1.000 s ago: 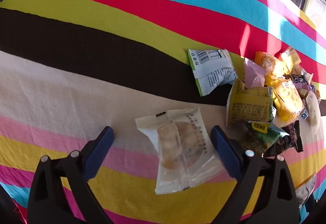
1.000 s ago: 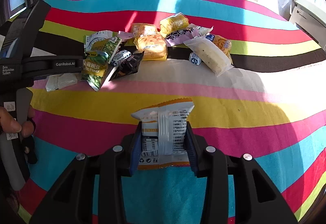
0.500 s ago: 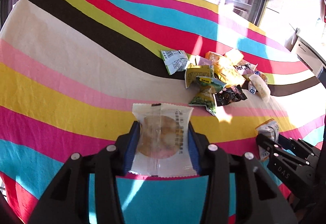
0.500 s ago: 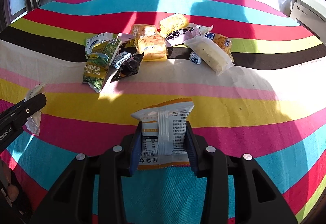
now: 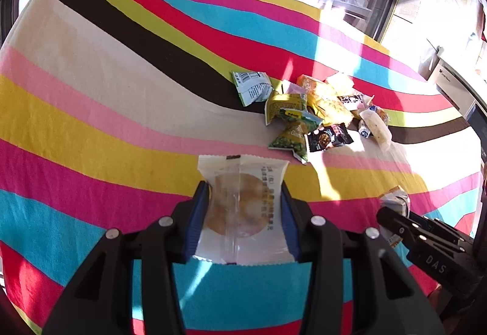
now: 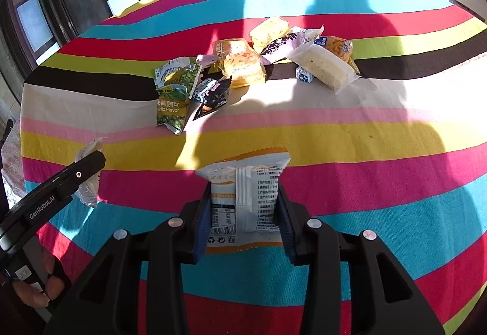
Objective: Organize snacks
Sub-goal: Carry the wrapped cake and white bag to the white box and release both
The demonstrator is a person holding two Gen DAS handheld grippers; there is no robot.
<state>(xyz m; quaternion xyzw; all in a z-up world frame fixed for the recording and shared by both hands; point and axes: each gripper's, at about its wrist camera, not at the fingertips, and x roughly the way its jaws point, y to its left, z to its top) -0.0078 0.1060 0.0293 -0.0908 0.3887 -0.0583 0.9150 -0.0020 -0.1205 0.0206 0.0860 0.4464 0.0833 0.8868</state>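
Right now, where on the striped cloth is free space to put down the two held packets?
Bare cloth lies left of the snack pile, and on the near stripes between the pile and the grippers. The pile itself is crowded.

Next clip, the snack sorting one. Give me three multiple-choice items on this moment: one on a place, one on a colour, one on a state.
1. Where does the snack pile lie?
A. on the striped tablecloth, ahead of both grippers
B. in a basket
C. on the floor

2. What colour edges the packet in the right gripper?
A. purple
B. orange
C. black

3. What state is the left gripper in?
A. open and bare
B. shut on nothing
C. shut on a clear-wrapped round cake

Answers:
1. A: the pile rests on the cloth, beyond the fingers.
2. B: orange shows at its top and bottom.
3. C: both pads press the wrapper's sides.
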